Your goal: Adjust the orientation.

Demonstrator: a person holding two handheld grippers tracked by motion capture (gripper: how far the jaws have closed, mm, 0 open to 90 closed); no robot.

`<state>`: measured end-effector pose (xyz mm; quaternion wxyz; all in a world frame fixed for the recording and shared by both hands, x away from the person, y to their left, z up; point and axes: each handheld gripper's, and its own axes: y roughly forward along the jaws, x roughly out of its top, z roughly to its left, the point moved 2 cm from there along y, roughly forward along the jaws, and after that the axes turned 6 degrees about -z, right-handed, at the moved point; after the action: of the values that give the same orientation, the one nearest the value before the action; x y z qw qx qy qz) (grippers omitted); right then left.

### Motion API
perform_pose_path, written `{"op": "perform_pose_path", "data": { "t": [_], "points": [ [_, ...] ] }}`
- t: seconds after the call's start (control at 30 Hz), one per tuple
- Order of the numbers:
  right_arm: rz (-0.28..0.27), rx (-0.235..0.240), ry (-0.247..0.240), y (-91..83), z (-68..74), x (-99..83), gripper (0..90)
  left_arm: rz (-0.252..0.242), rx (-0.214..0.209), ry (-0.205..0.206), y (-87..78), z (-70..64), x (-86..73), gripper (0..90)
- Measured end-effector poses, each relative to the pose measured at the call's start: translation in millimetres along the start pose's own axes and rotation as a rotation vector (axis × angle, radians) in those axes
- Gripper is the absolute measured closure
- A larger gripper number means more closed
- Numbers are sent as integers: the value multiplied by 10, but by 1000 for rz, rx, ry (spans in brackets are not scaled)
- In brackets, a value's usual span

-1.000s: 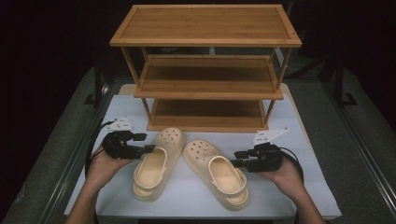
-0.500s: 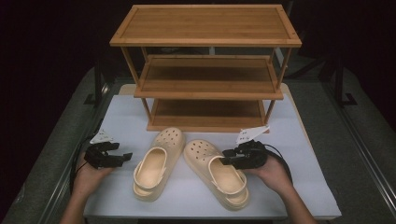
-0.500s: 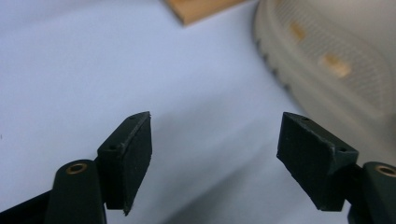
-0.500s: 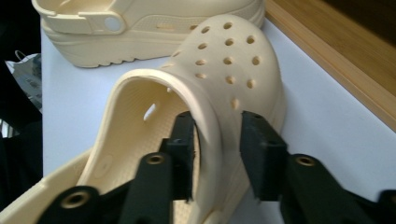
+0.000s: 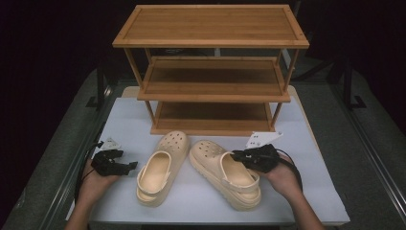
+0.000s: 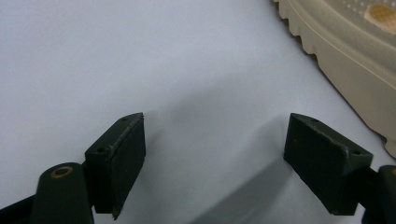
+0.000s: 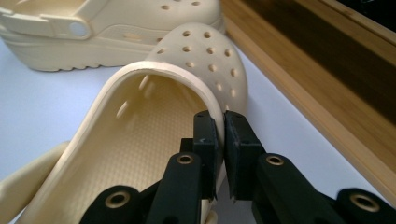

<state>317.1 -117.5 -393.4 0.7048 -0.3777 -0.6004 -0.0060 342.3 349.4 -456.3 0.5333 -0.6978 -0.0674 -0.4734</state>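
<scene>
While the right gripper [image 7: 219,140] pinches the rim of the right clog [image 5: 225,172] on the table [image 5: 316,191] before the rack [image 5: 210,86], lift slowly, keep level; left gripper [image 6: 215,154] open, idle beside the left clog [image 5: 163,167].

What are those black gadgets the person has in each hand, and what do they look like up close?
They are two hand-held grippers. The left gripper and the right gripper are matt black, each ending in two blocky, flat-faced jaws with brass-coloured rivets at the joints. Each carries a pale grey three-cornered plate with dark dots on top, and a thin black cable trails from it. The forearms look bare, with no sleeves in view.
</scene>
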Motion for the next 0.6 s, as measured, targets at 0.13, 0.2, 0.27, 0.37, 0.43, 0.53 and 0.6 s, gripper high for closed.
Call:
{"op": "perform_pose_path", "data": {
  "t": [0.13, 0.2, 0.27, 0.37, 0.43, 0.53, 0.6],
  "points": [
    [-2, -38, -2, -50, -66, -15, 835, -23, 1, -6, 7, -1, -24, 182],
    [-4, -56, 4, -79, -108, -21, 834, -43, -3, -5, 4, 5, -49, 176],
    [-8, -65, 8, -101, -164, -26, 834, -54, -5, -2, 3, 10, -63, 173],
    [2, -83, 6, -96, -228, -13, 833, -64, -5, -1, 8, 11, -72, 165],
    [8, -101, -3, -73, -274, 0, 833, -73, -7, -2, 11, 10, -80, 161],
    [21, -116, -6, -21, -326, 6, 833, -74, -7, -1, 11, 11, -81, 158],
    [26, -116, -10, 15, -340, -3, 830, -74, -8, -1, 10, 12, -82, 158]
  ]
}}
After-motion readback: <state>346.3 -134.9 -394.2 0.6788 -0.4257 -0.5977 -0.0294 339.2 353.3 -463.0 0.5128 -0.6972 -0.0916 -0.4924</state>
